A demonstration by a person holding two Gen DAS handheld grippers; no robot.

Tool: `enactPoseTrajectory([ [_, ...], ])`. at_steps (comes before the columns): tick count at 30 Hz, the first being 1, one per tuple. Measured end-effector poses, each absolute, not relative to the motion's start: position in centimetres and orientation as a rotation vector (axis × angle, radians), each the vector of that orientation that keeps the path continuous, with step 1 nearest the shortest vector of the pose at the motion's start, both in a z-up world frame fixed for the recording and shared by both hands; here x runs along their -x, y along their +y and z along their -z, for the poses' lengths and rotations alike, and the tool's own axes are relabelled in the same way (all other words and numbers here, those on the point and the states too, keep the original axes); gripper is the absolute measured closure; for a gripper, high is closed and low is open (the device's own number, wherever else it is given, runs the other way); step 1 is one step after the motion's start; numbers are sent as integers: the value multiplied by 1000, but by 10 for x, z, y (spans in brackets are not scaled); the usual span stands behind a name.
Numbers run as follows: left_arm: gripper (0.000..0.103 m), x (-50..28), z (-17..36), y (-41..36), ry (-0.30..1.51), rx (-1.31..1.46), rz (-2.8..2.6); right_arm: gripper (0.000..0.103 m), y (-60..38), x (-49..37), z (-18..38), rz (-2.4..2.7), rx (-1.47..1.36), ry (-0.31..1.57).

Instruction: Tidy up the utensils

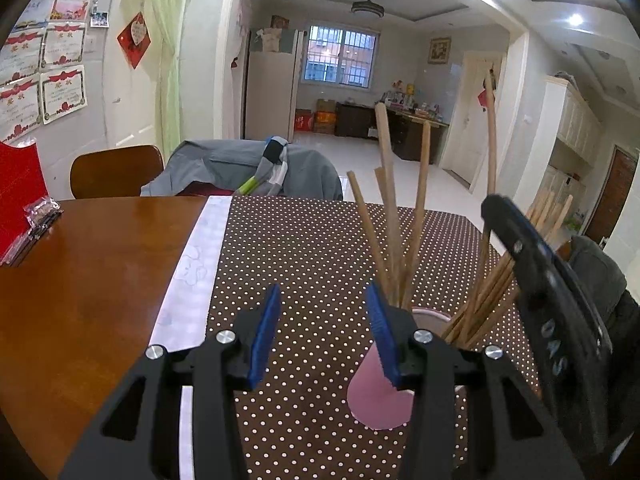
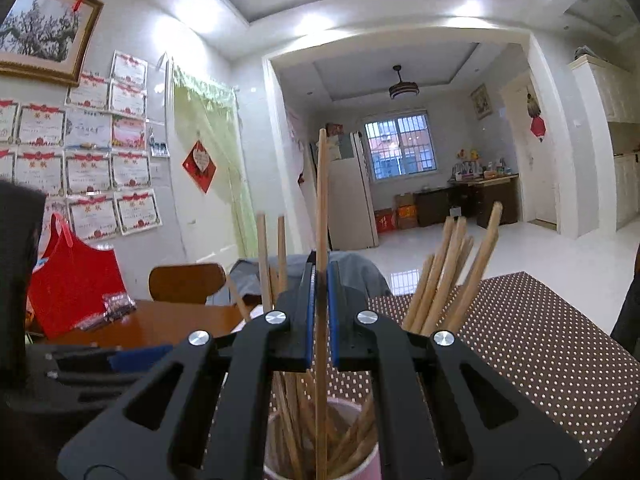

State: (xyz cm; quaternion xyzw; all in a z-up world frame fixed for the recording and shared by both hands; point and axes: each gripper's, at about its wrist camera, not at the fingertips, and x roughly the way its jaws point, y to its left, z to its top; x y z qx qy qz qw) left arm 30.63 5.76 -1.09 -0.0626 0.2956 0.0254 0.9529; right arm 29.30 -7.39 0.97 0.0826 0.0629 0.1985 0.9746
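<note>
The right gripper (image 2: 320,312) is clamped on one chopstick (image 2: 321,200), which stands upright with its lower end inside the pink cup (image 2: 360,464) directly below. The cup holds many more chopsticks (image 2: 452,272), leaning out to both sides. The left gripper (image 1: 320,336) is spread wide and holds nothing; its right finger (image 1: 384,336) is just beside the cup (image 1: 376,396), though contact cannot be judged. The cup stands on a brown dotted cloth (image 1: 304,248) over a wooden table (image 1: 80,280). Beyond the table are a chair (image 1: 116,172) and a grey jacket (image 1: 240,164).
</note>
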Motion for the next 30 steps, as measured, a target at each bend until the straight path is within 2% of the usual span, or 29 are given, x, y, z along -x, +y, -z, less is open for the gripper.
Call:
enactPoseTrajectory([
  [15, 59, -288, 16, 47, 637, 55, -46, 96, -96, -271, 14, -405, -133, 297],
  [18, 53, -279, 16, 51, 640, 68, -38, 96, -99, -267, 17, -401, -133, 316],
  [21, 53, -270, 14, 52, 632, 73, -22, 95, -99, -261, 17, -396, -130, 328],
  [22, 52, -267, 14, 52, 628, 74, -12, 90, -100, -258, 16, -398, -129, 330],
  [23, 52, -264, 13, 51, 624, 75, -4, 78, -100, -256, 16, -398, -127, 330],
  [24, 52, -261, 13, 51, 622, 81, 4, 72, -101, -253, 14, -392, -125, 327],
  [25, 52, -258, 12, 51, 621, 86, 11, 59, -102, -250, 14, -385, -125, 323],
  [30, 52, -237, 4, 47, 588, 80, 14, 58, -115, -227, 5, -328, -126, 312],
])
